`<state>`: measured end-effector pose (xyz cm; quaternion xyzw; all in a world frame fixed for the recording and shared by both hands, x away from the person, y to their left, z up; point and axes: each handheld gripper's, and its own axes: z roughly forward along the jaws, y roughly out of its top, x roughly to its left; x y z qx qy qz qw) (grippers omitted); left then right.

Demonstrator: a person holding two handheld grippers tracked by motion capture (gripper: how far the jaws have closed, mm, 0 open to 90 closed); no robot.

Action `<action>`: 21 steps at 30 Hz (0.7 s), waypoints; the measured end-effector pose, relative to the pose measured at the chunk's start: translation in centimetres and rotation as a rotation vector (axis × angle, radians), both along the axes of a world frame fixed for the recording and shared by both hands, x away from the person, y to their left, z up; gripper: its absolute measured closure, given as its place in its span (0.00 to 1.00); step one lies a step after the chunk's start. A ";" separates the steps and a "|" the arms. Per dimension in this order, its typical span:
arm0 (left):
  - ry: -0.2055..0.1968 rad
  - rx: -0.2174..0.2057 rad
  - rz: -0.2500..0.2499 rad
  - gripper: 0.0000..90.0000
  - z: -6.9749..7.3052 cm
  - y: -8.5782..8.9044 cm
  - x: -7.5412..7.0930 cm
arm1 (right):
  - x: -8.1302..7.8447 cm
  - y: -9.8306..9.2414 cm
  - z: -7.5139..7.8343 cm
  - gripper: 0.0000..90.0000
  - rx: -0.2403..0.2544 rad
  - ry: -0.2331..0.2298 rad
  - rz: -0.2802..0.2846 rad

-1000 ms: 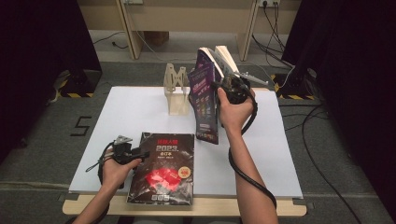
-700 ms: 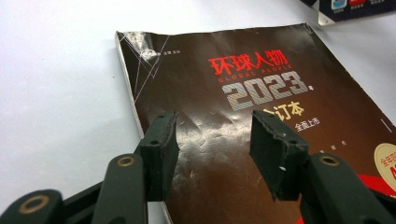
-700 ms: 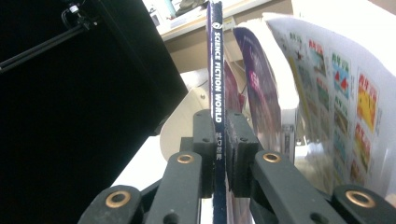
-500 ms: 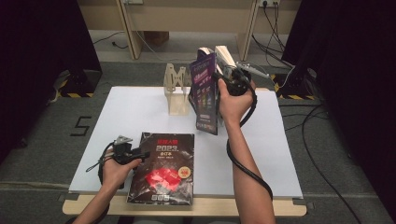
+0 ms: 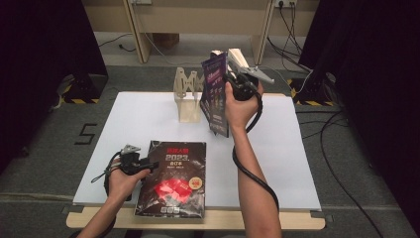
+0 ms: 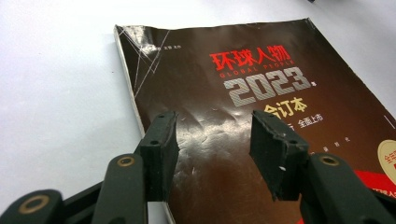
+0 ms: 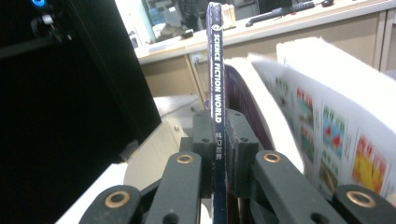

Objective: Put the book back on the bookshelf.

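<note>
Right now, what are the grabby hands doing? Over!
Right gripper shut on the purple magazine, held up beside the wooden rack. Left gripper open over the black book. Nothing blocking.

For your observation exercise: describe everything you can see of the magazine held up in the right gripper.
The magazine is thin, with a glossy purple-blue cover and a dark blue spine printed "SCIENCE FICTION WORLD" in white. The right gripper is shut on the spine edge, a pad on each side, holding the magazine upright in the air above the white table, beside the wooden rack. Its colour-printed inner pages fan open to one side. Whether it touches the rack cannot be told.
</note>
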<state>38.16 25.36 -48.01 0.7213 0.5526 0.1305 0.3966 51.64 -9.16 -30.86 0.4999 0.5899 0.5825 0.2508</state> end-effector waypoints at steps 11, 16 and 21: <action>0.001 0.002 -0.001 0.57 0.0 -0.1 0.0 | -3.6 -1.0 -1.2 0.93 -0.119 -0.049 0.011; -0.001 0.002 0.003 0.57 0.0 -0.1 0.0 | -5.2 -2.5 -1.6 0.93 -0.136 -0.038 0.025; -0.002 0.005 0.002 0.57 0.0 -0.2 0.0 | -6.2 -3.7 -2.0 0.93 -0.143 -0.015 0.027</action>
